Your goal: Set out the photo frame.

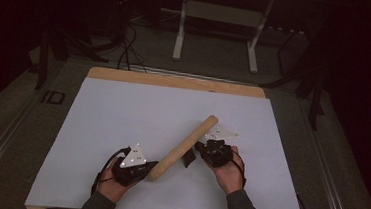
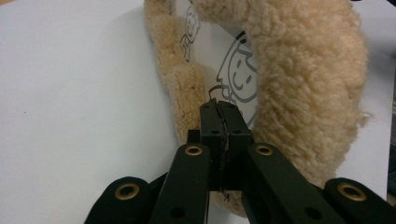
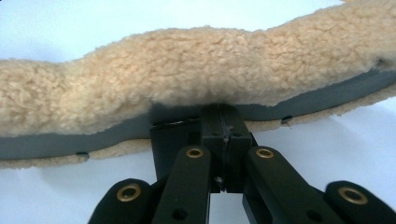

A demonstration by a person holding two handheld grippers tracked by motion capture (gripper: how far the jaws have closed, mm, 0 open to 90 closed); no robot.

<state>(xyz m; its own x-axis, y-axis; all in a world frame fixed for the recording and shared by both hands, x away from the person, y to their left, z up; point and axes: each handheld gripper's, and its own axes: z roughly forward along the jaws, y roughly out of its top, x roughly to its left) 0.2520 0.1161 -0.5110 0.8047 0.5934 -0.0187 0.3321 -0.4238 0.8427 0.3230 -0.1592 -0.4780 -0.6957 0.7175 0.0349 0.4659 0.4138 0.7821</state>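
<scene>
High view is showing a long tan fleece-covered roll (image 1: 184,147) lying diagonally across the white sheet (image 1: 121,124) that is covering the wooden-edged table (image 1: 175,80), its near end by the left gripper (image 1: 144,169) and its middle by the right gripper (image 1: 201,148). In the left gripper view the roll (image 2: 303,79) is opening up as a fleecy sleeve with a white printed lining, and the jaws are clamping tight on the thin edge of that lining, a small wire loop sitting just above the tips. In the right gripper view the fleece (image 3: 187,79) is lying crosswise above a grey inner layer, and the jaws are pinched shut on a dark flap at that grey edge.

Both holds are taking in only a thin margin of material, so a pull from either side is likely to be dragging the lining out of the tips. If the two hands are drawing apart unevenly, the sleeve may be twisting or rolling off across the sheet. The soft pile is also hiding the seam, so a regrasp could be catching fleece alone.
</scene>
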